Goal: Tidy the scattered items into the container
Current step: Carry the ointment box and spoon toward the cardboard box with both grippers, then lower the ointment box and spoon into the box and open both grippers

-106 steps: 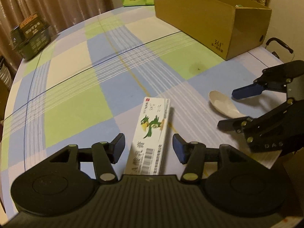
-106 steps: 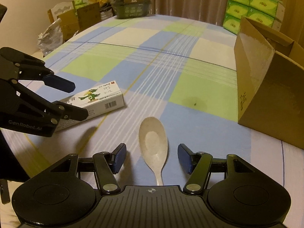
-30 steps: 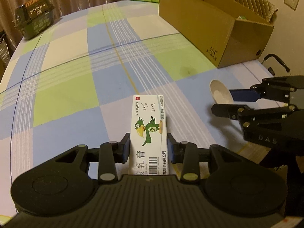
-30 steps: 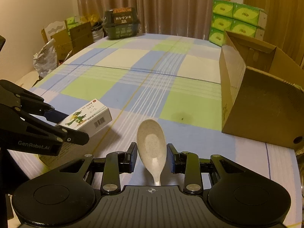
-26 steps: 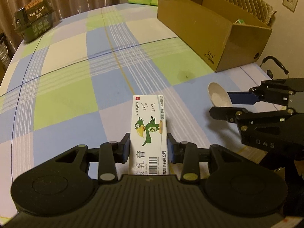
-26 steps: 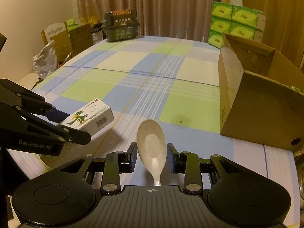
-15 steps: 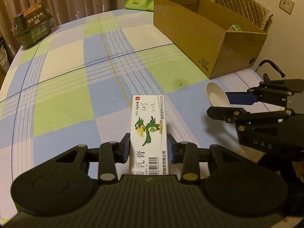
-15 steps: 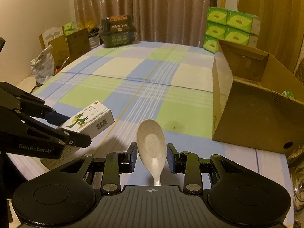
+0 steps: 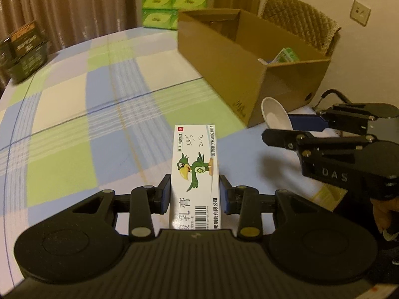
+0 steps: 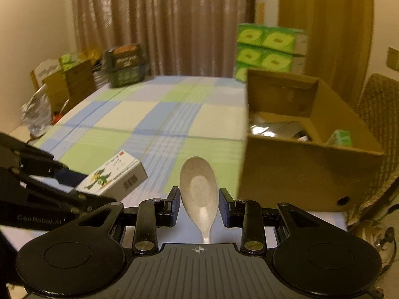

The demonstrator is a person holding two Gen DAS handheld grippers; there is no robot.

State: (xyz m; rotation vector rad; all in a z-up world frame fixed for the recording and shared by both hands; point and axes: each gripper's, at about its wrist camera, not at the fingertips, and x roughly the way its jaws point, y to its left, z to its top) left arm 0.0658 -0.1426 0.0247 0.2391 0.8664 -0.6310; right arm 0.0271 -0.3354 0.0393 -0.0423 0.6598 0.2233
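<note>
My left fingers [image 9: 195,195] gripped the ointment box [image 9: 195,172] and my right fingers [image 10: 199,210] the spoon [image 10: 199,191], both clear of the tabletop [image 9: 74,129]; depositing them in the partly filled cardboard box [image 10: 299,174] remained.

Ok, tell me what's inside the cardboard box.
In the cardboard box: a crinkled silvery packet and a small green carton at the near end. The near wall hides the rest of its floor.

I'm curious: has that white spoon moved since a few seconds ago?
Yes. The spoon, clamped in the right gripper, has risen off the tablecloth, nearer the cardboard box.
</note>
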